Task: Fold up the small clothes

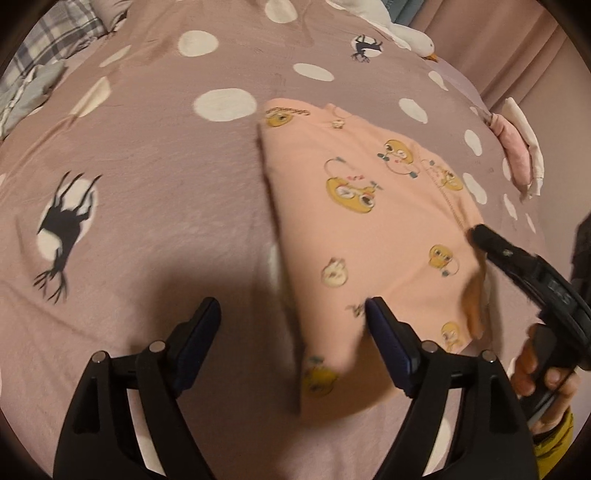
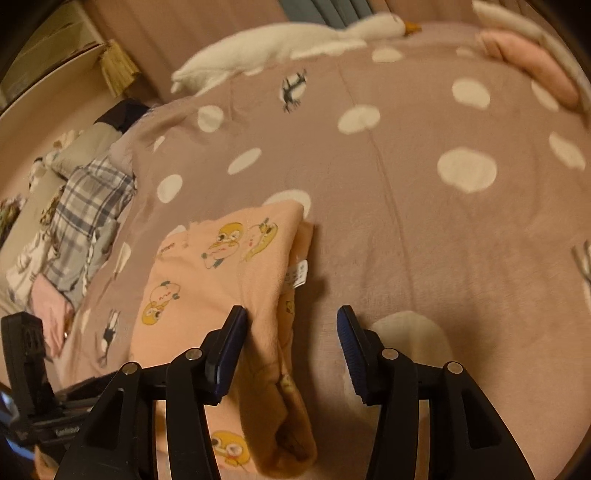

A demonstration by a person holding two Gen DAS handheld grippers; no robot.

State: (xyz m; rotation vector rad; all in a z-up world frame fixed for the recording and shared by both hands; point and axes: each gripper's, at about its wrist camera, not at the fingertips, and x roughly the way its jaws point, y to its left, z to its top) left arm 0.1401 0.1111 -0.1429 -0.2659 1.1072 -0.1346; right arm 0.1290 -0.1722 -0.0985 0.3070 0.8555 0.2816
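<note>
Your left gripper (image 1: 291,317) gaped wide and held nothing, its right finger over the garment's (image 1: 369,229) near edge. Your right gripper (image 2: 291,325) was equally wide and empty; the folded garment (image 2: 221,295) lay lower centre-left on the bedspread (image 2: 424,240).

Left wrist view: low and close, looking forward over the mauve white-dotted bedsheet (image 1: 155,177) toward the white plush goose (image 1: 410,35). Right wrist view: just as near, facing the same goose (image 2: 280,48). Shared: the peach cartoon-print garment (image 1: 369,229) (image 2: 207,288).
</note>
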